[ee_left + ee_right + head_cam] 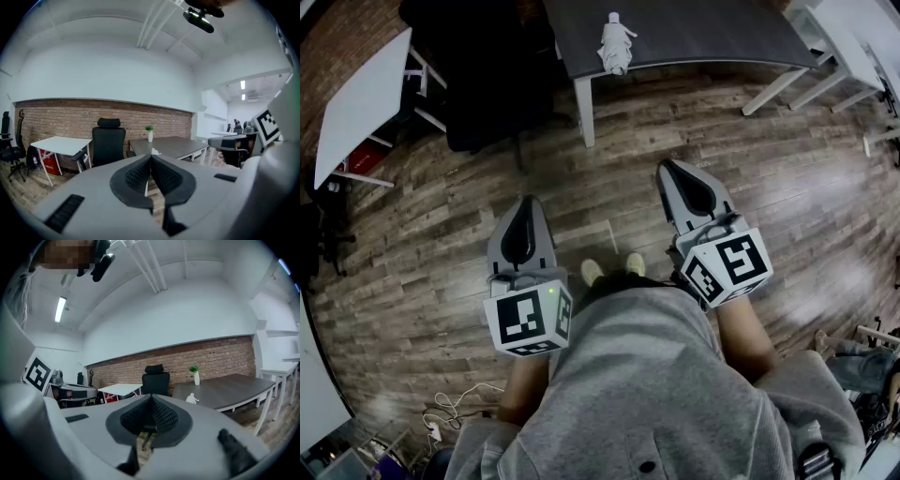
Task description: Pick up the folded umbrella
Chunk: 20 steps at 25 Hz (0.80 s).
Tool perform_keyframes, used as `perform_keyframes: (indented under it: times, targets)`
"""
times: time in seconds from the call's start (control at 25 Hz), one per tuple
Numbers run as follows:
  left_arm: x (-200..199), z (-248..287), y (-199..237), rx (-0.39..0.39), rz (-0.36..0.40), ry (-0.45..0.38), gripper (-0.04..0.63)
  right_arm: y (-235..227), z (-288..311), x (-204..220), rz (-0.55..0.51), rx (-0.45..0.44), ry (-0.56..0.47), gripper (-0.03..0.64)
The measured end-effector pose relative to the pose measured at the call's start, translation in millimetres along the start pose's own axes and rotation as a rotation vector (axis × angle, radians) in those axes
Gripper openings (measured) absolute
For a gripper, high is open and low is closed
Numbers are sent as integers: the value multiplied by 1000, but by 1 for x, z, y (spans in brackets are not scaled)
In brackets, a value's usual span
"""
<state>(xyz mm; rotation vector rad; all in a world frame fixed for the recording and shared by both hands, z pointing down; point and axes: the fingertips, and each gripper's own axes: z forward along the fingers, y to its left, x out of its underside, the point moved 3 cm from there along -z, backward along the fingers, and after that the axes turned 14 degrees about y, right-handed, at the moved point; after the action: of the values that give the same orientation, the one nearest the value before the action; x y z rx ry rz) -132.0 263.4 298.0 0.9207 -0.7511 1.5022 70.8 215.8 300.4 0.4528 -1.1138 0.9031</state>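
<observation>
Underfoot, a wood-plank floor (769, 187) fills most of the head view, and a brick wall (70, 117) runs along the back of the room. A dark grey counter (703, 33) on white legs stands ahead of the person, with a white table (361, 103) off to the left and a black office chair (487, 75) between the two. The person, in a grey top, holds both grippers out side by side over the floor, well short of the counter. The left gripper (526, 208) has its jaws clenched, black pads meeting with nothing between them. The right gripper (672, 171) is likewise clenched and empty. The folded umbrella (615, 42), a white bundle, lies on the counter near its front edge, well apart from both grippers. A small plant (149, 132) in a white vase stands farther back on the same counter, near the wall.
</observation>
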Motion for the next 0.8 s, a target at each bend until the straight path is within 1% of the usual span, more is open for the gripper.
perform_keyframes:
  times: [0.24,0.4,0.6,0.8]
  targets:
    - [3,-3,11,25,-18,6,12,13,6,0,6,4,7,25]
    - [4,-6,18,43,-13,3,12,20,11,1,55,3,2,25]
    - [7,-13,30,47,-4,-4,12,29,13,2,126,2,-18,25]
    - [11,-16,41,58,-1,-5,12,42,19,1,131,6,-19,25]
